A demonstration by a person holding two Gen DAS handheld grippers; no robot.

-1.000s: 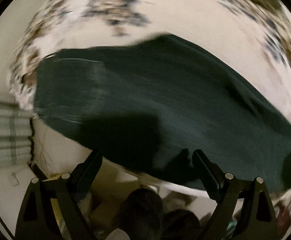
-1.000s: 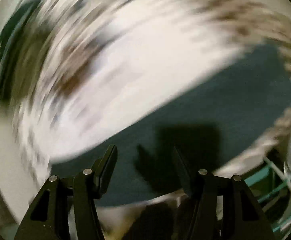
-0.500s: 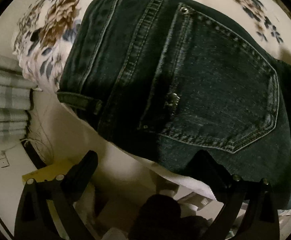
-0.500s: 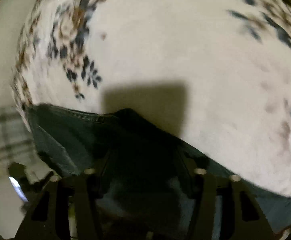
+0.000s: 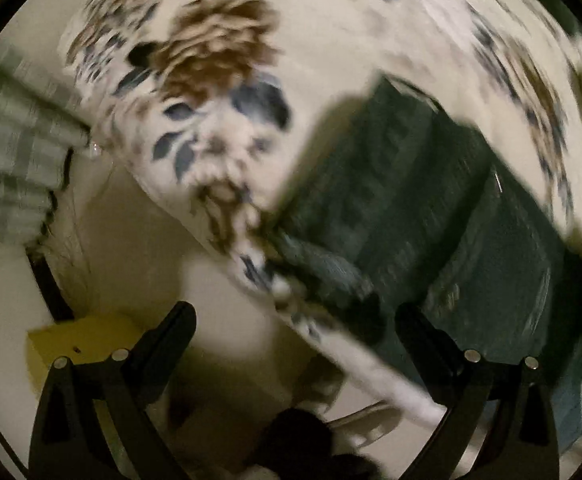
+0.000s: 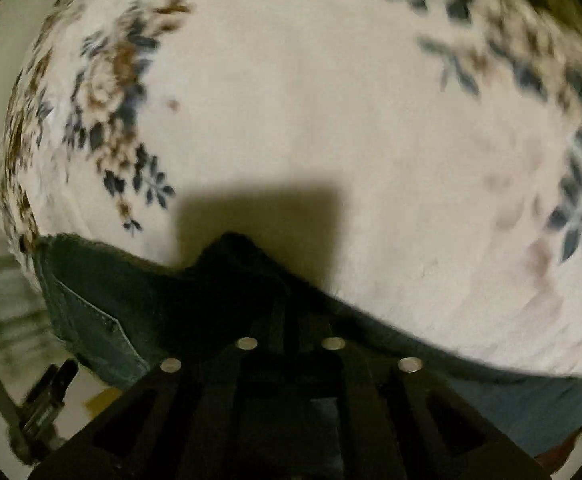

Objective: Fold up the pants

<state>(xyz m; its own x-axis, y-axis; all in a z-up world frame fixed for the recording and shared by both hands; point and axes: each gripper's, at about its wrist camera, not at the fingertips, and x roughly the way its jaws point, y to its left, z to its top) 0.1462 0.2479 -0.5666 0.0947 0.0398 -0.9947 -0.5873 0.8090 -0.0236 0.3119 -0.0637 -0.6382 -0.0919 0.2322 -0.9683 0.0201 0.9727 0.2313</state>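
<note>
The dark blue denim pants (image 5: 431, 216) lie on a white floral bedspread (image 6: 331, 100) at its edge; the left gripper (image 5: 295, 320) hangs fingers spread wide, empty; the right gripper (image 6: 291, 320) – jaws just reopening slightly – pinches a raised fold of denim.

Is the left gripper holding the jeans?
No. The left gripper has its fingers spread wide with nothing pinched between them, and the dark jeans lie on the flowered bedspread.
</note>
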